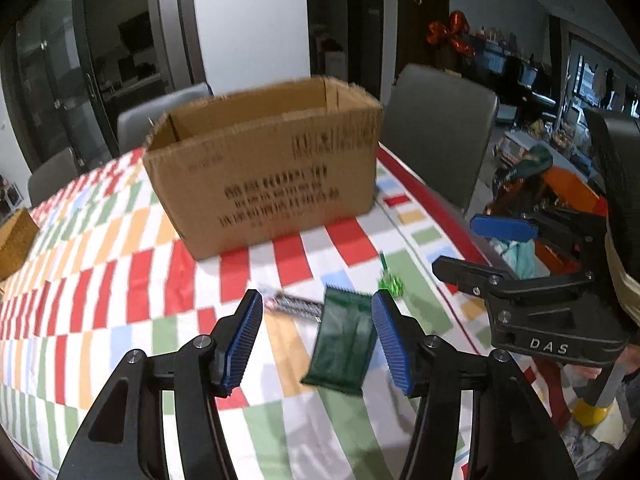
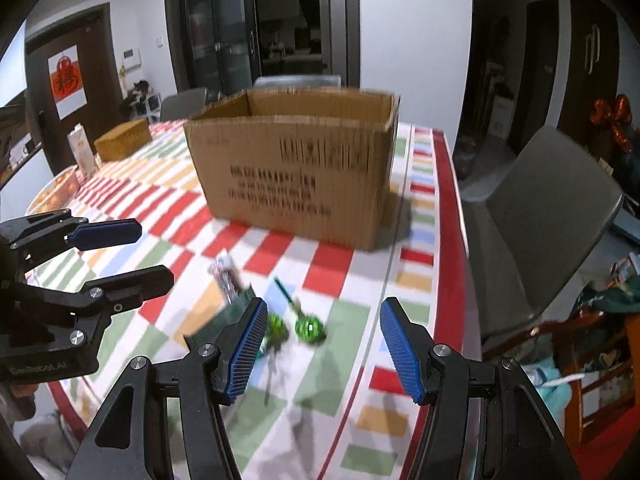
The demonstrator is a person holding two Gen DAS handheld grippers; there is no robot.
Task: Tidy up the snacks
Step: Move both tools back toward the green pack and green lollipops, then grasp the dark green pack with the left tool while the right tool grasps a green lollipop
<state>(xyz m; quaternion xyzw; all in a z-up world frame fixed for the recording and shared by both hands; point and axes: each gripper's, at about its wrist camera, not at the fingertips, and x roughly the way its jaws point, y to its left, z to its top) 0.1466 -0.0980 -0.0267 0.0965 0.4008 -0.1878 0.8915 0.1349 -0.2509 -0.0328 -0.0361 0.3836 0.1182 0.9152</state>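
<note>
An open cardboard box (image 1: 264,172) stands on the checked tablecloth; it also shows in the right wrist view (image 2: 296,168). A dark green snack packet (image 1: 342,344) lies just inside my open left gripper (image 1: 318,344), by its right finger. A silvery wrapped snack (image 1: 294,305) lies beyond it, also seen in the right wrist view (image 2: 227,274). Two green lollipops (image 2: 310,330) lie between the fingers of my open right gripper (image 2: 324,346). In the left wrist view the lollipops (image 1: 390,282) lie right of the packet. The right gripper (image 1: 476,248) appears there, open.
A grey chair (image 2: 540,216) stands at the table's right edge (image 2: 452,240). A small woven box (image 2: 122,140) and a carton (image 2: 82,150) sit at the far left of the table. Another chair (image 1: 436,128) stands behind the box.
</note>
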